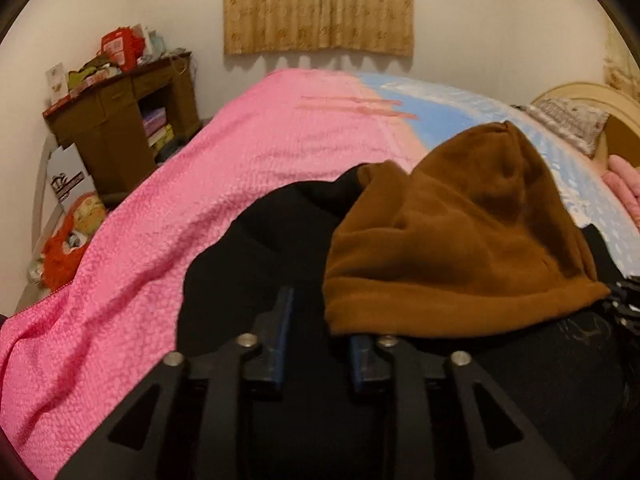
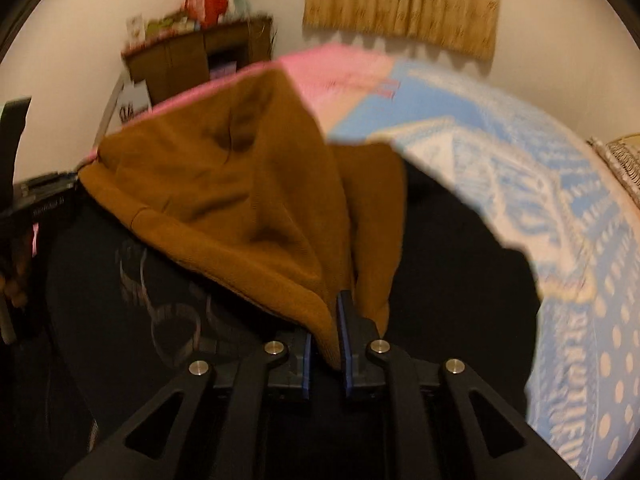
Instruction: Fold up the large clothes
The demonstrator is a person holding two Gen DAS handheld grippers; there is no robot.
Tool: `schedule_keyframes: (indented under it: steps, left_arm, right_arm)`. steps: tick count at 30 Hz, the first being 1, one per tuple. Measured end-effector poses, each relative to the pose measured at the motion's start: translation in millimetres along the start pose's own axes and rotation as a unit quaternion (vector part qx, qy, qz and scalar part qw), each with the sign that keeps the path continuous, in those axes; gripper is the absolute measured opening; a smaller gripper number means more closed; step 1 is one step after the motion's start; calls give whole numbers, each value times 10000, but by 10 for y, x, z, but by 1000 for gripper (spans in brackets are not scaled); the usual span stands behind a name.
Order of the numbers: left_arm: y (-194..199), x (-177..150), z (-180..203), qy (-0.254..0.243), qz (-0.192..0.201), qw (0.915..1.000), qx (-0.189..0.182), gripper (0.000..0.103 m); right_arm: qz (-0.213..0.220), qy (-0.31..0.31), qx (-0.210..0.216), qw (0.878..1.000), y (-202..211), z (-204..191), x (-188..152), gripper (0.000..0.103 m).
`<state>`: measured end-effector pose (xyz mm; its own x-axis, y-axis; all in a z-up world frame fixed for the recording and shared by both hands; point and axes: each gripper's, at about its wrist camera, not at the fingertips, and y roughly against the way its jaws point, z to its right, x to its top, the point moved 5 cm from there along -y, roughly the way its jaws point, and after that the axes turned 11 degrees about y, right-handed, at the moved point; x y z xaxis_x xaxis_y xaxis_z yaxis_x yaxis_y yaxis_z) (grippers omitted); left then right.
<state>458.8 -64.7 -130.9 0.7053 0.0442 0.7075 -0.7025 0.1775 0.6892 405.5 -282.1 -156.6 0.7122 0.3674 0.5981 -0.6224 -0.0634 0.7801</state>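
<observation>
bedroom, pale walls, tan patterned curtain (image 1: 319,8) on the far wall. far left: a brown wooden cabinet (image 1: 116,128), its top piled with red and green packets, boxes on its open shelf; an orange bag (image 1: 66,248) on the floor below it. the bed fills the middle: pink quilted cover (image 1: 168,216), pebbled weave, on the left; blue and white printed blanket (image 2: 540,208), dotted and lettered, on the right; cream headboard (image 1: 580,96) and a patterned pillow at the far right.

item: black hooded sweatshirt (image 1: 248,256), large, lying near on the bed across the pink and blue covers, faint print on its chest in the right wrist view. brown hood (image 1: 460,240), fleecy lining outward, stands up in a soft peak above the black body.

handling, as judged: soft and limp, no stiffness, moderate weight for cloth, not fragile, not slippery; it will sag and drag from any single pinch, so corners and seams are the best holds: hood rim, shoulders, hem.

left gripper (image 1: 320,344): claw part open, blue pads apart, the hood's hem lying over the right pad, nothing pinched between them.

right gripper (image 2: 325,340): claw closed on the hood rim, brown fabric squeezed between the blue pads, the hood pulled taut away from it.
</observation>
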Motion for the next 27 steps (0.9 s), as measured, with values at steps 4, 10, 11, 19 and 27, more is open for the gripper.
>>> schedule_keyframes:
  steps: [4,10,11,19,27]
  left_arm:
    - [319,97,-89,-135,268,9995,-70,97]
    - [624,293,-315,251,543,9974,-413,100]
    - [670,371,-295,323,687,9961,-453,100]
    - [47,523,262,388,650,9969,205,91]
    - [-559,40,39,744,134,9948,685,88]
  right_arm:
    - [93,89,201,9997,275,55,20,38]
    - [1035,-133,269,9942,820,242,116,87]
    - [1291,-301,357,9905,920,269,154,87]
    - [1294,-1322,1057,9770,329,246,864,40]
    - [383,-809,706,9935,-711,-56,662,42]
